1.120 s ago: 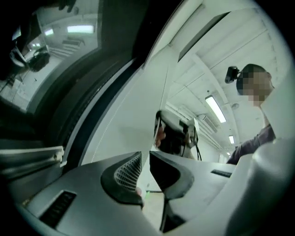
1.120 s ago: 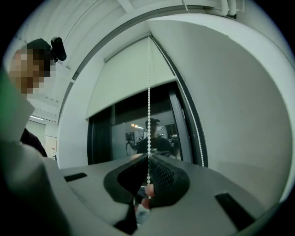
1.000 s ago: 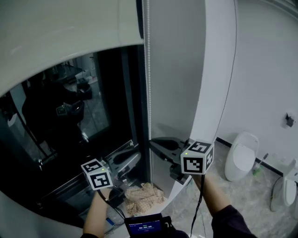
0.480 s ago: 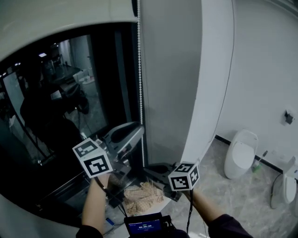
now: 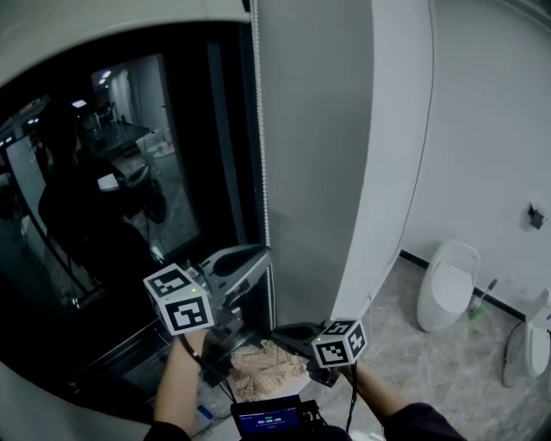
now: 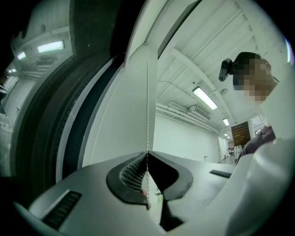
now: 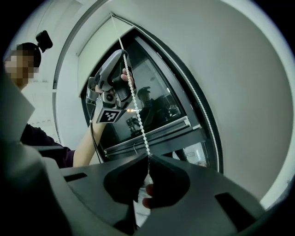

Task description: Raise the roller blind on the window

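Note:
The white roller blind (image 5: 103, 26) covers only the top of the dark window (image 5: 129, 198). Its bead chain (image 5: 261, 155) hangs down the window's right side, beside a white pillar. My left gripper (image 5: 263, 256) is shut on the chain; the beads (image 6: 148, 92) run up from between its closed jaws (image 6: 147, 156). My right gripper (image 5: 277, 331) sits lower and is shut on the same chain (image 7: 138, 120) at its jaw tips (image 7: 148, 157). In the right gripper view the chain rises to the left gripper (image 7: 123, 59) above it.
A crumpled checked cloth (image 5: 267, 366) lies on the sill below the grippers. The white pillar (image 5: 344, 155) stands just right of the chain. White floor fixtures (image 5: 448, 284) (image 5: 525, 353) stand at the right. A small screen (image 5: 267, 420) shows at the bottom edge.
My right gripper has come down along the chain to near the sill. The left gripper has risen and closed on the chain above it. The blind's lower edge sits higher.

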Demonstrator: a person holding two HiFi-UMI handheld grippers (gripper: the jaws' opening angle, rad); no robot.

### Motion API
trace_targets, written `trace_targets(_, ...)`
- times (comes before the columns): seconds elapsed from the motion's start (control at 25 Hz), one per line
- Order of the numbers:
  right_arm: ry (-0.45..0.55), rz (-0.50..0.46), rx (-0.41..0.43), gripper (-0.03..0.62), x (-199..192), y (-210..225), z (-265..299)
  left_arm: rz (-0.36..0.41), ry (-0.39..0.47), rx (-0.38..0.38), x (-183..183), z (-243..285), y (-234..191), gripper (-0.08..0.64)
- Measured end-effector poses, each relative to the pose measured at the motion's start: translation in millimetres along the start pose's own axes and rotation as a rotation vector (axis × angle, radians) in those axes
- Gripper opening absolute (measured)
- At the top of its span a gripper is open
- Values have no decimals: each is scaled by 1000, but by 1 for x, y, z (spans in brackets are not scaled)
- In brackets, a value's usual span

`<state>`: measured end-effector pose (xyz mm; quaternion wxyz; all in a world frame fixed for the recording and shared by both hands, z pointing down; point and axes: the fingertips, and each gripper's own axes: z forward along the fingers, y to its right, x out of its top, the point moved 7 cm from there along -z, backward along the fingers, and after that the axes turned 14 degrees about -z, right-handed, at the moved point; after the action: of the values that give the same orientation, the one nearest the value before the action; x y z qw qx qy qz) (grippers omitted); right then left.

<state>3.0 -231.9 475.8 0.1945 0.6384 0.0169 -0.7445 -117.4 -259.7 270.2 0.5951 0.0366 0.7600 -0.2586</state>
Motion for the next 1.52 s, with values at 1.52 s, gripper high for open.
trace_targets(1.52,390,-395,-151,11,256,-8,-32,-143,-290,216,-192,-36,-73,18)
